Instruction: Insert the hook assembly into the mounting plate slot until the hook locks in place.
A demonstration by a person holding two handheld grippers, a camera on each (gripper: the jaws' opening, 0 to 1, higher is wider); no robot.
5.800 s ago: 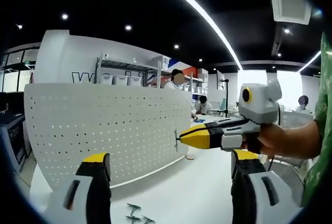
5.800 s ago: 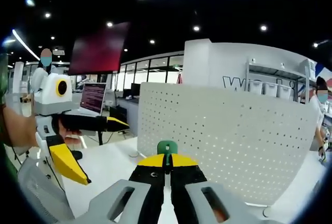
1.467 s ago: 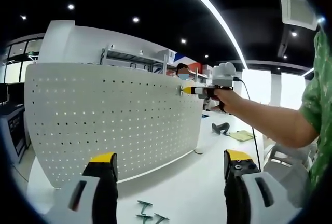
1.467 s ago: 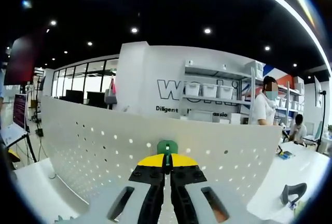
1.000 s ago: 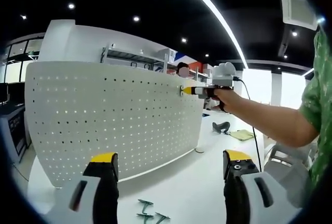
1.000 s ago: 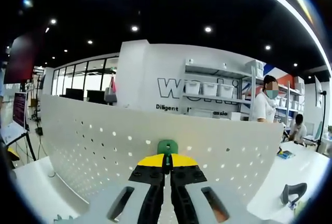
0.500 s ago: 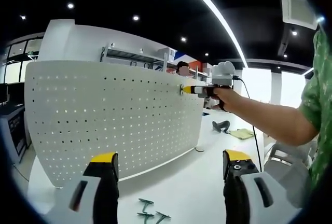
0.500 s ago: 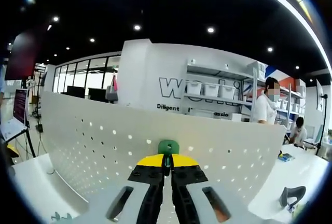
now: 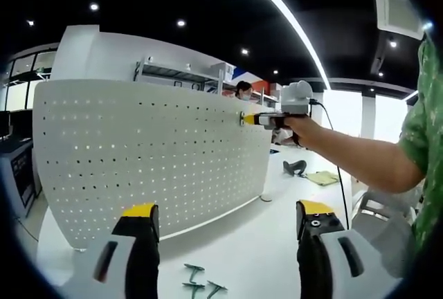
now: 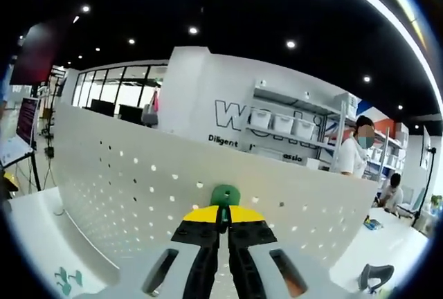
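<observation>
Right gripper, jaws clamped on green hook, holds it dead ahead at 12 o'clock against the plate near its top edge; left gripper, jaws wide, idles well back.

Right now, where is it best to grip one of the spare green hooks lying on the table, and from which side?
Probably the long shank of a spare hook, from above: they lie flat on the white table before the pegboard, within reach of the open left gripper.
</observation>
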